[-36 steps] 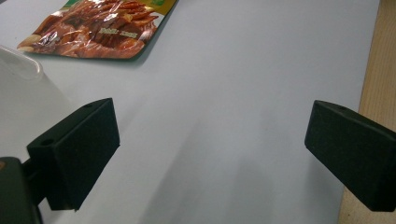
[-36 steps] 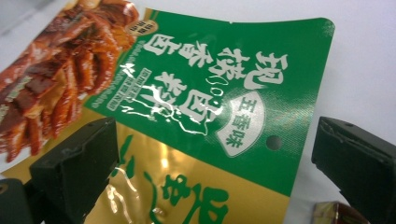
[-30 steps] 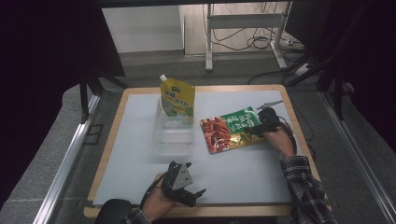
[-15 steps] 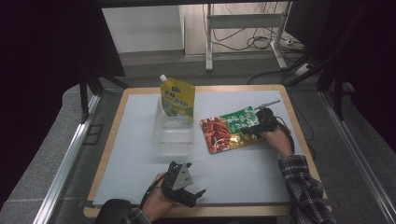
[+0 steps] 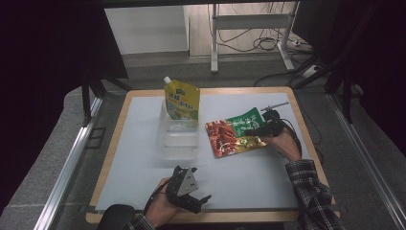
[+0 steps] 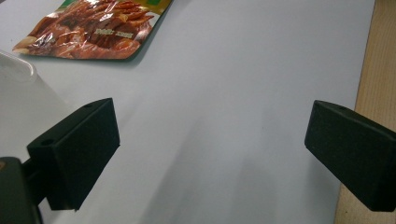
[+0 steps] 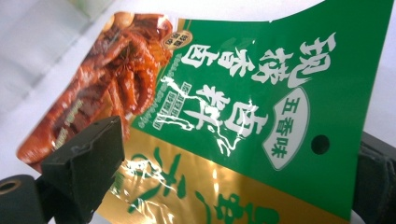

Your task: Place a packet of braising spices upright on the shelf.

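My left gripper idles at the near counter edge, jaws spread on nothing. Mid-counter, my right gripper straddles the red-green snack pouch, jaws spread around its raised edge, so I judge the grasp not yet made, with lift and placement left. The high view adds the clear container and yellow spouted pouch beyond; the right gripper view gives print detail.

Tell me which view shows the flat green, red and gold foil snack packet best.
The right gripper view: the flat green, red and gold foil snack packet looms close, print legible. The high view shows it whole but small on the white mat; the left gripper view catches just its red corner.
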Motion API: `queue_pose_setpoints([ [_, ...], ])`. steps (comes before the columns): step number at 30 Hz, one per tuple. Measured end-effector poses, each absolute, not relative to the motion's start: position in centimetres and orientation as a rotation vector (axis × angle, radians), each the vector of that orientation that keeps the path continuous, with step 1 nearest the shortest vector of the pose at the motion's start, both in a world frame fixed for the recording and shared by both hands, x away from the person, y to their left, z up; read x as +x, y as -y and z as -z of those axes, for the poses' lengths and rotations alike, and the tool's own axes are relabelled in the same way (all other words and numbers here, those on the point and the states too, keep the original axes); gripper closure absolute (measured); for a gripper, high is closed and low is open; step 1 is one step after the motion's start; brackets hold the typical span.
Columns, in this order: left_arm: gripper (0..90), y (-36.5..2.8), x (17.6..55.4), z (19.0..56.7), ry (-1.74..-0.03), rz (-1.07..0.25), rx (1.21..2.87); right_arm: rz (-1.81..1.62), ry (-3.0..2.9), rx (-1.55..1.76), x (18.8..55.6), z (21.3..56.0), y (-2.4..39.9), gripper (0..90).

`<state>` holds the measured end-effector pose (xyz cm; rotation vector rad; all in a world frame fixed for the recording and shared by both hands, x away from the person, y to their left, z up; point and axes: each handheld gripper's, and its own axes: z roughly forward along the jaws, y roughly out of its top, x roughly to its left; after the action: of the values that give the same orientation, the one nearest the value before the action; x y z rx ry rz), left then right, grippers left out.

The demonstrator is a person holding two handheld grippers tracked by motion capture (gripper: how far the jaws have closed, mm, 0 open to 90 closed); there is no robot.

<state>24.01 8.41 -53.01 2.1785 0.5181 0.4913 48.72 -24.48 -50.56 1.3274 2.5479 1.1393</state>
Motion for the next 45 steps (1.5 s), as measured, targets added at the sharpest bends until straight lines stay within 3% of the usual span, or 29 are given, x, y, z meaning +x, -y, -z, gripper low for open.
queue_pose_setpoints([
  [6,2.9,-8.4,24.0,53.0,-0.515,-0.492,2.181,-1.091,-2.553,1.341,48.6,50.7,24.4,7.7],
  [11,2.9,-8.3,24.0,53.1,-0.510,-0.495,2.187,-1.030,-2.500,1.335,48.3,50.3,24.5,38.8],
  [14,2.9,-8.3,24.0,53.1,-0.508,-0.494,2.187,-1.023,-2.481,1.352,48.2,50.2,24.3,42.9],
  [18,2.9,-8.3,23.9,53.1,-0.506,-0.495,2.188,-1.006,-2.467,1.342,48.0,50.1,23.9,54.7],
  [26,2.9,-8.2,23.9,53.1,-0.503,-0.494,2.188,-0.979,-2.403,1.318,47.6,49.8,24.2,87.7],
  [45,3.0,-8.2,23.9,53.1,-0.499,-0.494,2.190,-1.073,-2.392,1.217,47.0,47.9,24.2,88.6],
])
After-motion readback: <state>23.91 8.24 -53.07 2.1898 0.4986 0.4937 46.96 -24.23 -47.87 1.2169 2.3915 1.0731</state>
